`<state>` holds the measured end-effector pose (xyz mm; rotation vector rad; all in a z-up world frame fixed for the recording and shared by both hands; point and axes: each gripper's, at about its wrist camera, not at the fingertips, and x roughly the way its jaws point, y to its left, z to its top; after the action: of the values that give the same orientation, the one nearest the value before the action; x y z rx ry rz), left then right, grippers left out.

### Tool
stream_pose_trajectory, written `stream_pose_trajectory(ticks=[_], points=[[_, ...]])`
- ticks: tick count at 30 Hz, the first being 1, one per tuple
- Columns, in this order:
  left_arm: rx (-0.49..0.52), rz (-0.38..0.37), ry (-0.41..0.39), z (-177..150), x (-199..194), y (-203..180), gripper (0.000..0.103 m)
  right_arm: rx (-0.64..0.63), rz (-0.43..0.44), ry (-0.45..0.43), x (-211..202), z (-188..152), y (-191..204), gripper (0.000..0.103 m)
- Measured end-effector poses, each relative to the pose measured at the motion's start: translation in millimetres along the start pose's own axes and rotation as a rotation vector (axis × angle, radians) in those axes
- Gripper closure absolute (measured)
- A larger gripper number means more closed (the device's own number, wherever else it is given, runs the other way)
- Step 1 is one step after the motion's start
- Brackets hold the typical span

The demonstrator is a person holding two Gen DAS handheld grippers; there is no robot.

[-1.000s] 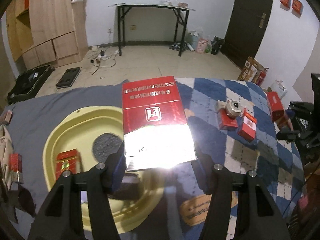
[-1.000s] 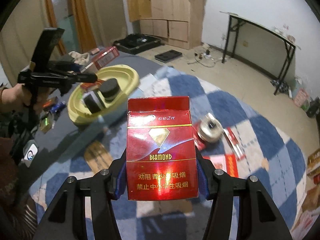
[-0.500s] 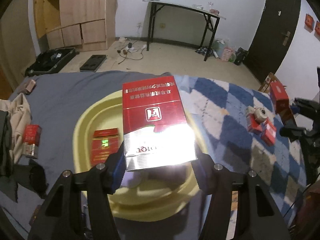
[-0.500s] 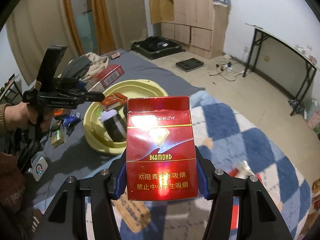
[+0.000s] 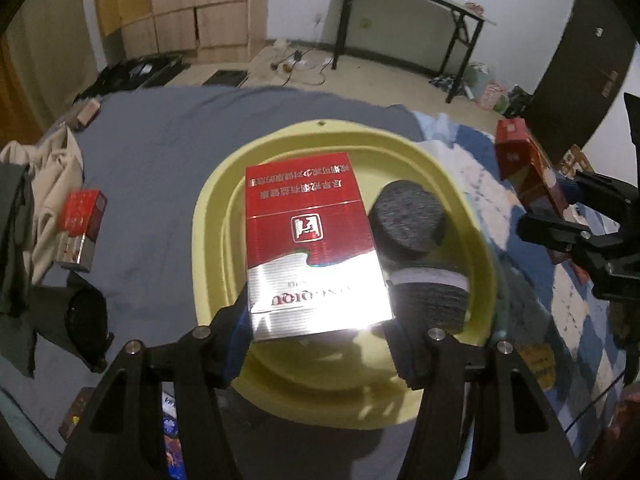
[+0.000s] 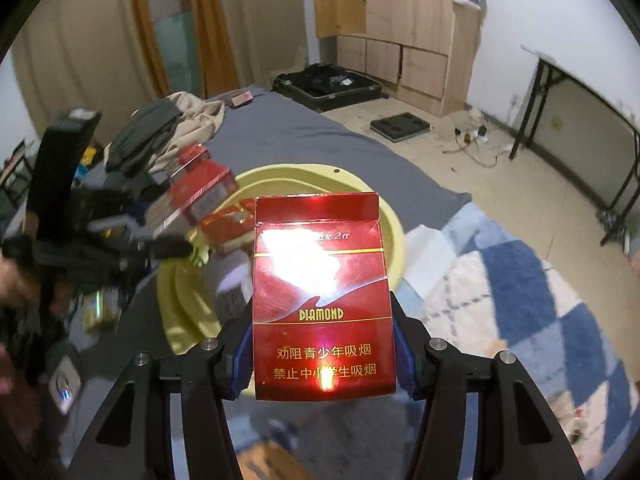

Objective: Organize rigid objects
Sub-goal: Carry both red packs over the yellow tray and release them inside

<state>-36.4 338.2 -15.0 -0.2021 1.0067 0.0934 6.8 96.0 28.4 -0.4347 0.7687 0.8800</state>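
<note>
Right wrist: red "DIAMOND" pack (image 6: 322,300), tool-clamped (image 6: 323,356).

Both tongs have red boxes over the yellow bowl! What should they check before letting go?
1. Left tongs gripping the red-and-silver box: ok.
2. Right tongs gripping the red Diamond box: ok.
3. Red-and-silver box above the yellow basin: ok.
4. Free spot in the basin beside the dark round pieces: cannot tell.
5. Diamond box fully above the basin: cannot tell.
6. The two tongs apart from each other: ok.
</note>
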Motion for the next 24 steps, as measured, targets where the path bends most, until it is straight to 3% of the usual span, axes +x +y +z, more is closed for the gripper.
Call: stream_pose_trajectory(ticks=[9,16,22,24], points=[[0.009,0.043,0.065,4.9,40.5,5.5,0.043,0.011,-0.02,0.108,79.3,40.8,13.7,0.048],[-0.04,0.011,0.049,4.0,43.6,17.7,0.041,-0.002,-0.02,0.168,110.5,48.8,14.2,0.048],[-0.012,0.026,0.038,-2.1,40.2,8.6,0.018,-0.024,-0.032,0.19,124.6,45.0,19.3,0.044],[0.005,0.004,0.01,-3.3,32.5,3.9,0.014,-0.023,-0.021,0.177,122.9,43.5,20.6,0.026]])
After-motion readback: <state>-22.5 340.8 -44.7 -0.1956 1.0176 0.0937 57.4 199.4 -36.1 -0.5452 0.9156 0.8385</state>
